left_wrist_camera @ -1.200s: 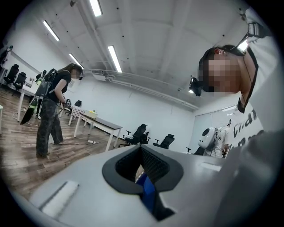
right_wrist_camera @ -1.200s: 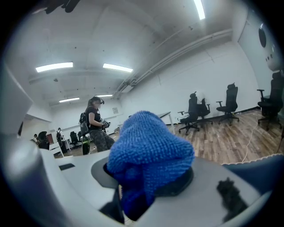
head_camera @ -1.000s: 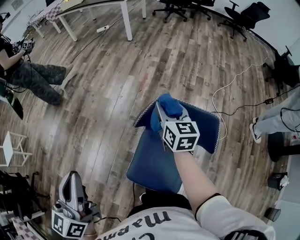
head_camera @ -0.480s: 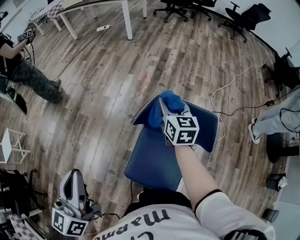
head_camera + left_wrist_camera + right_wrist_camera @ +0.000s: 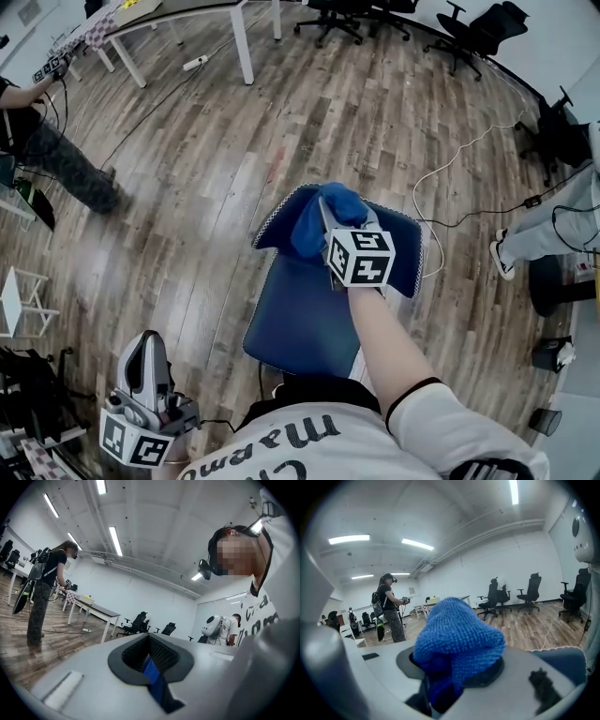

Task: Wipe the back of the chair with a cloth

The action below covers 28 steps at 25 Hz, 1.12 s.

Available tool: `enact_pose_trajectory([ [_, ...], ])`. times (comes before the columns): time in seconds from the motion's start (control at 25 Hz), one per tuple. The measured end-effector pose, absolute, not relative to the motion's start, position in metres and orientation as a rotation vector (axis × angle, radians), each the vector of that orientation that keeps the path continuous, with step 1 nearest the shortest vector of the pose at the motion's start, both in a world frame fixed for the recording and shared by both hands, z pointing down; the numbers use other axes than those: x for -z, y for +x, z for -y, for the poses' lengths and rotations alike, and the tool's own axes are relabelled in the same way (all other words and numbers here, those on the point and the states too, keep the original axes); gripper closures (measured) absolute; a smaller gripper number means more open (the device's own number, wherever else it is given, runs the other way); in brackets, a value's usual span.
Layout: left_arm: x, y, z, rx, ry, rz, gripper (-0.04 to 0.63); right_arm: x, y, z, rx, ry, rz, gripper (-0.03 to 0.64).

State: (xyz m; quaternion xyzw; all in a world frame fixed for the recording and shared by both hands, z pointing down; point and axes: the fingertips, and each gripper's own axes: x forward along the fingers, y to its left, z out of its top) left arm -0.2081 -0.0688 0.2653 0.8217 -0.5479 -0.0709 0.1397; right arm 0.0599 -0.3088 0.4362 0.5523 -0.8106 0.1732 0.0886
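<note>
In the head view a chair with a dark blue seat (image 5: 295,323) stands just in front of me, and its blue back (image 5: 405,251) has a white checked edge. My right gripper (image 5: 334,214) is shut on a bunched blue cloth (image 5: 330,208) and holds it against the top edge of the back, left of its middle. The right gripper view shows the cloth (image 5: 457,641) bulging out between the jaws. My left gripper (image 5: 143,367) hangs low at my left side, away from the chair. Its jaws are shut with nothing held.
A white cable (image 5: 450,169) runs over the wooden floor beyond the chair. A white table (image 5: 234,33) and black office chairs (image 5: 478,33) stand at the far end. One person (image 5: 56,159) stands at the left, another (image 5: 553,225) at the right. A small white stool (image 5: 19,300) is near left.
The right gripper has slid the cloth slightly left along the top of the chair back. The person at the left has moved further off. The left gripper has stayed low.
</note>
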Motion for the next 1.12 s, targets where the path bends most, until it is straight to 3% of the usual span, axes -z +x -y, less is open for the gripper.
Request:
enact_pose_trajectory([
  [0.4,-0.264,-0.192,0.067,0.215,2.406,1.527,0.588,-0.441,0.113,0.284,-0.415,1.687,2.247,0.446],
  [1.12,-0.262,-0.155,0.067,0.228,2.482,1.417,0.588,-0.463,0.219,0.241,-0.609,1.912,2.075,0.446],
])
